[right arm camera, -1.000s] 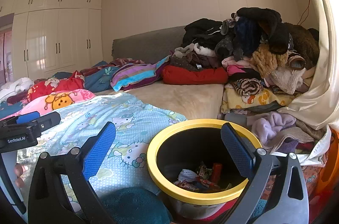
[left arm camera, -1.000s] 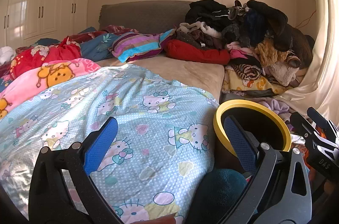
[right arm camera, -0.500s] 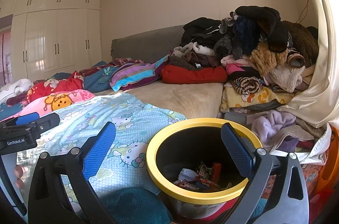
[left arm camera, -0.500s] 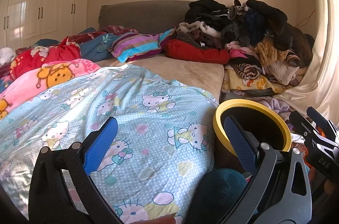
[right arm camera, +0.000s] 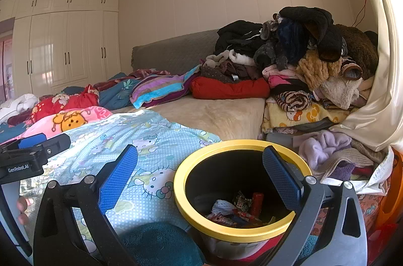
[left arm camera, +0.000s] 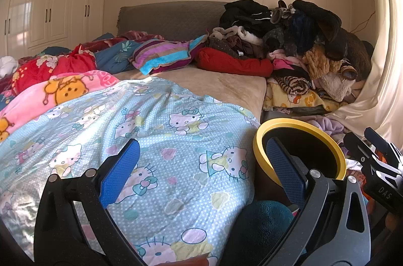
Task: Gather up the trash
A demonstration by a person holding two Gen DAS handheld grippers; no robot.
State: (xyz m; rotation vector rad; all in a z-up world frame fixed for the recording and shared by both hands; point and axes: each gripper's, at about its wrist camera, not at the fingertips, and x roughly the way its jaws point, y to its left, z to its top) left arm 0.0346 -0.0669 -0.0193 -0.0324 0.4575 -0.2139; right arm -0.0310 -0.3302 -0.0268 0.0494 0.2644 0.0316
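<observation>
A black bin with a yellow rim (right arm camera: 241, 230) stands beside the bed. Inside it lie several wrappers and bits of trash (right arm camera: 236, 210). My right gripper (right arm camera: 200, 175) is open and empty, its blue pads spread above the bin's mouth. The bin's rim also shows in the left wrist view (left arm camera: 302, 125). My left gripper (left arm camera: 204, 173) is open and empty over the blue cartoon-cat blanket (left arm camera: 156, 140), left of the bin. The left gripper's body shows at the left edge of the right wrist view (right arm camera: 30, 157); the right gripper's body shows at the right edge of the left wrist view (left arm camera: 377, 165).
A tall pile of clothes (right arm camera: 302, 59) fills the bed's far right corner. Pillows and bedding (left arm camera: 75, 69) lie along the left. A cream curtain (right arm camera: 377, 89) hangs at right. A teal fuzzy item (right arm camera: 161, 243) sits below the bin. White wardrobes (right arm camera: 63, 49) line the far wall.
Both views have shifted very slightly; the grippers stay open and nothing was picked up or dropped.
</observation>
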